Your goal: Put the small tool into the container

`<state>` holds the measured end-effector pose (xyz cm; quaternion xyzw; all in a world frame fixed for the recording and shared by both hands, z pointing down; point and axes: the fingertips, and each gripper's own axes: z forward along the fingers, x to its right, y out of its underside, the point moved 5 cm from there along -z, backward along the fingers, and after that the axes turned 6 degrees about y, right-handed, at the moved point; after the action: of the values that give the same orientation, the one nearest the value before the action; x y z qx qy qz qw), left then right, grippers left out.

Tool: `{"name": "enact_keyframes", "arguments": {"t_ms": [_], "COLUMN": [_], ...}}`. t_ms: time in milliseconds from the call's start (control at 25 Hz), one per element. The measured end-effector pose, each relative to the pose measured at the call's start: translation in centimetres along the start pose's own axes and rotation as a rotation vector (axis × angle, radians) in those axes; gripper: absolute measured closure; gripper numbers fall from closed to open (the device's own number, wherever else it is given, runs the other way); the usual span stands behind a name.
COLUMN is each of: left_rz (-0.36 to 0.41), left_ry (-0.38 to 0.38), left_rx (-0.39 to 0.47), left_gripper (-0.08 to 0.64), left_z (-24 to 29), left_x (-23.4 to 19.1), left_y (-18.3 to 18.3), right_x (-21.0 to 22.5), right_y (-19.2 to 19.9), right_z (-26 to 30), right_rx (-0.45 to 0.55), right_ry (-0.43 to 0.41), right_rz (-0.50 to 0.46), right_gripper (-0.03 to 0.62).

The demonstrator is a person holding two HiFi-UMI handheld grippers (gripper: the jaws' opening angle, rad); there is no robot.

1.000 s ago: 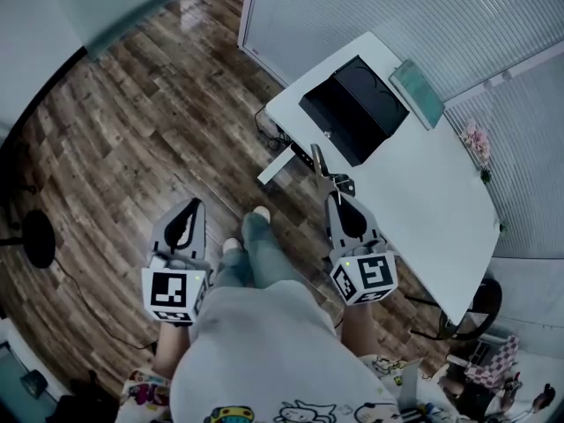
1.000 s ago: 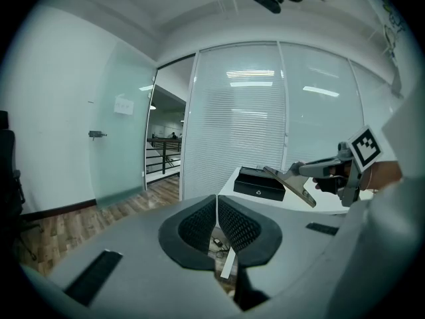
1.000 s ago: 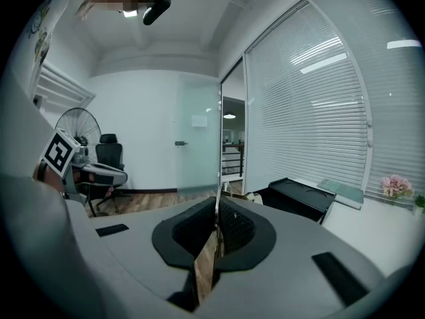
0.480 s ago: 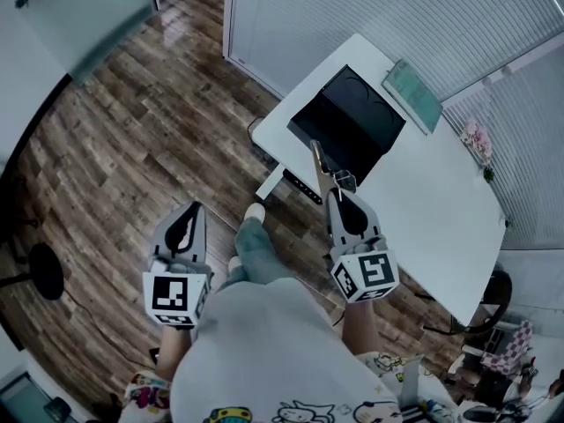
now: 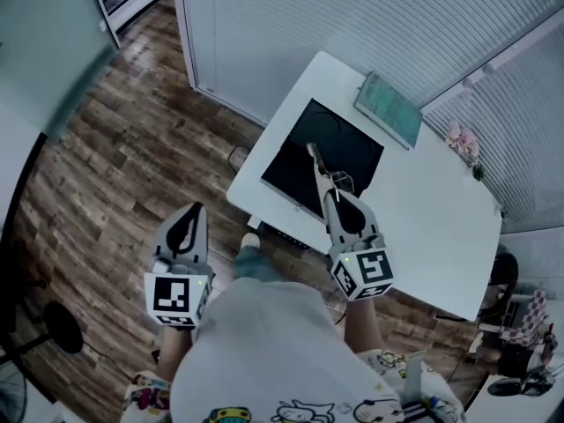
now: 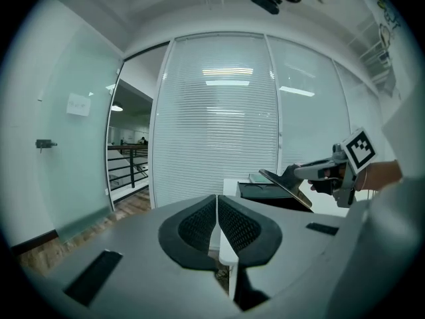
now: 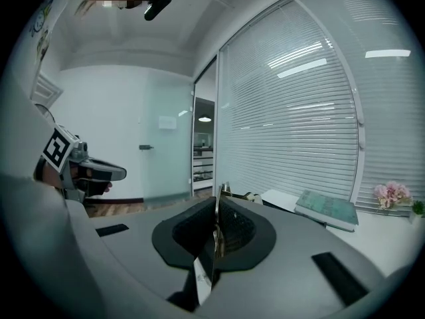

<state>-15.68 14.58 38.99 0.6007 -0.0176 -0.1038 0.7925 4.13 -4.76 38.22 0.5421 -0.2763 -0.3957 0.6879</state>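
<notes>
A black open container [image 5: 291, 173] lies on the near-left part of a white table [image 5: 423, 201]. My right gripper [image 5: 336, 195] is shut on the small tool [image 5: 318, 167], a thin metal blade that sticks out past the jaws and hangs over the container. In the right gripper view the tool [image 7: 218, 201] shows edge-on between the shut pads. My left gripper [image 5: 188, 211] hangs over the wooden floor, left of the table, jaws shut with nothing in them [image 6: 217, 219]. The left gripper view shows the tool [image 6: 287, 187] above the container [image 6: 262, 191].
A green book [image 5: 389, 110] lies at the table's far edge, with pink flowers [image 5: 462, 139] further right. Slatted glass walls stand behind the table. A chair [image 5: 504, 276] is at the right end. A person's legs and a foot [image 5: 251, 241] are between the grippers.
The view has closed in on the table. The right gripper with the tool, earlier at the table's near edge, is now over the black container. The left gripper keeps its place.
</notes>
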Motion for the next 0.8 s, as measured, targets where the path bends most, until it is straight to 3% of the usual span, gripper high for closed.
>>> {"name": "enact_keyframes", "arguments": {"t_ms": [320,600,800], "left_rz": [0.047,0.07,0.111], "left_ry": [0.104,0.209,0.325], "left_rx": [0.02,0.015,-0.001], "left_gripper": [0.549,0.549,0.549], "left_z": [6.9,10.4,13.7], "left_x": [-0.3,-0.1,0.7], "left_y": [-3.0,-4.2,-5.5], "right_x": [3.9,4.6,5.5], "right_y": [-0.6,-0.2,-0.2], "right_z": [2.0,1.9,1.4], "right_rx": [-0.011,-0.038,-0.042], "right_ry": [0.084,0.145,0.229], "right_rz": [0.022,0.057,0.102], "right_gripper": [0.584,0.584,0.584]}}
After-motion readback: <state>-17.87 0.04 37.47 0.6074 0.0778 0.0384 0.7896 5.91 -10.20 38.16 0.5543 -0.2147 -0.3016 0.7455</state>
